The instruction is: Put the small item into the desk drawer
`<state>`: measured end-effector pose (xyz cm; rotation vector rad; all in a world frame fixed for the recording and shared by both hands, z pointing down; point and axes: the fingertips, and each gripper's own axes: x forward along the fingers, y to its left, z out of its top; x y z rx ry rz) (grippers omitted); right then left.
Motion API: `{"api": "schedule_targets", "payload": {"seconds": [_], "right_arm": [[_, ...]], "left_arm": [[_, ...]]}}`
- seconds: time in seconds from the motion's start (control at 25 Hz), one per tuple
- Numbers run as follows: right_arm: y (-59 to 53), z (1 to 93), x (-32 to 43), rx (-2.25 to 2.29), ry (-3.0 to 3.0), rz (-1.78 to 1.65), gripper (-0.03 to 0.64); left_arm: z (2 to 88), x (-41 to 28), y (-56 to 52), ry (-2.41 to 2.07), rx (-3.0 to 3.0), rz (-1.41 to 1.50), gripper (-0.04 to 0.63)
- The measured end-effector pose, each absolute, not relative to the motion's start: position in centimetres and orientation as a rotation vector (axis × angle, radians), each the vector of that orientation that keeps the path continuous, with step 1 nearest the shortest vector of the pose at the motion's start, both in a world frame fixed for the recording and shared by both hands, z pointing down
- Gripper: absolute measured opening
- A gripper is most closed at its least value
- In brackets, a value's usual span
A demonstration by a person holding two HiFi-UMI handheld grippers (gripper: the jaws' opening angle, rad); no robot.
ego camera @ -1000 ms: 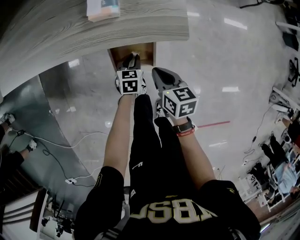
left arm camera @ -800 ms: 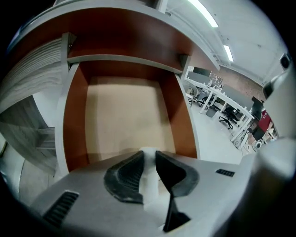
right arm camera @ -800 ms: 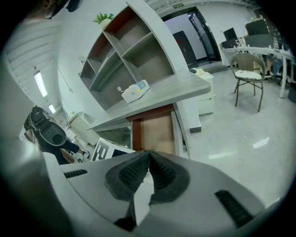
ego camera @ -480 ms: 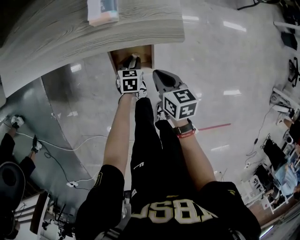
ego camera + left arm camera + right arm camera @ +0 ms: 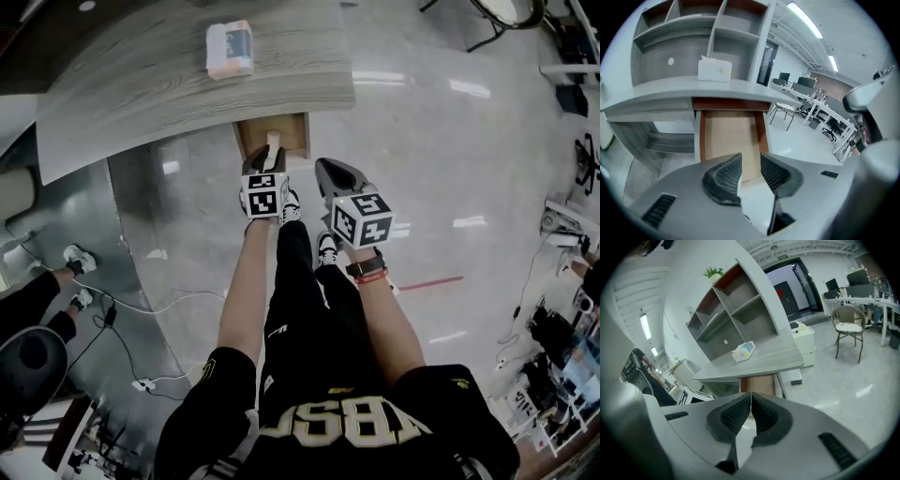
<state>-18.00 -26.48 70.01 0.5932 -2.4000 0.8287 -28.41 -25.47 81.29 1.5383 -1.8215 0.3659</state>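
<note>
The open desk drawer sticks out from under the grey wood-grain desk. A small pale item appears to lie in it near the front; the left gripper view shows only bare drawer bottom past the jaws. My left gripper hovers just before the drawer front. Its jaws have just been opening and stand apart with nothing between the pads. My right gripper hangs to the right of the drawer, its pads pressed together and empty. From this side the drawer shows below the desk edge.
A tissue box lies on the desk top, below an open shelf unit. Cables run over the floor at the left, where another person's feet stand. A chair and desks stand at the right.
Both grippers have risen and drawn back from the drawer. The left gripper's tips were inside the drawer; now they are out, and a pale item shows in it.
</note>
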Motion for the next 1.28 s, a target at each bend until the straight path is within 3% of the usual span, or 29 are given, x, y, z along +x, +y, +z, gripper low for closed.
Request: {"api": "schedule_targets", "payload": {"seconds": [0.64,1.28], "right_arm": [[-25.6,59.5,-15.0,0.618,-2.565,0.634,0.018],[-24.9,50.9,-9.9,0.63,-2.714,0.443,0.018]], "left_arm": [[62.0,-27.7,-21.4,-2.066,1.625,0.175,0.129],[48.9,-24.2,-15.1,-2.28,1.655,0.033,0.058]]}}
